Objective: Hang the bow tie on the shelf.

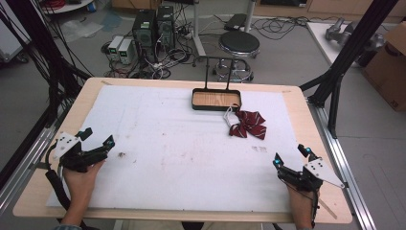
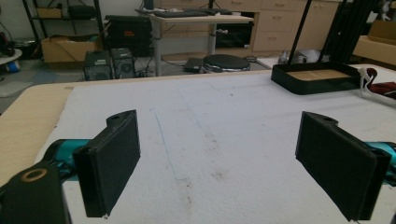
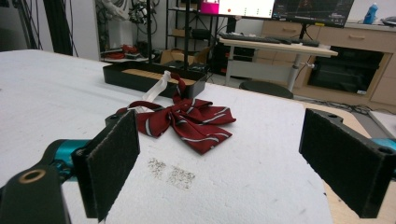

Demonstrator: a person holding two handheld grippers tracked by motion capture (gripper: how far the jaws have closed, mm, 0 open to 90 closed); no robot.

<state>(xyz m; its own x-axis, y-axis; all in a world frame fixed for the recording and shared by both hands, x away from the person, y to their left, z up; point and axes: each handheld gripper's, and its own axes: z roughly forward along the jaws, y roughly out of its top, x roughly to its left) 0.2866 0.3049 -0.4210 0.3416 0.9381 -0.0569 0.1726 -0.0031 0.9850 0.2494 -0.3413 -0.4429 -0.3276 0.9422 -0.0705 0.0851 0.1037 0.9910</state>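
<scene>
Two sets of tongs wait wide apart at the near edge of the white-covered surface [image 1: 158, 143], a striped bow tie lying ahead of the right one.

From the left: the left tongs [image 1: 98, 140] stand spread and empty, well apart from everything. Mid-surface at the far edge sits the black tray [image 1: 216, 106] with its wooden floor. Just right of it lies the maroon bow tie [image 1: 249, 124], long axis roughly across the surface, its white strap [image 1: 230, 115] trailing toward the tray. The right tongs [image 1: 291, 155], jaws released and holding nothing, are clearly the nearer; only bare cover with faint smudges [image 3: 172, 173] lies between.
</scene>
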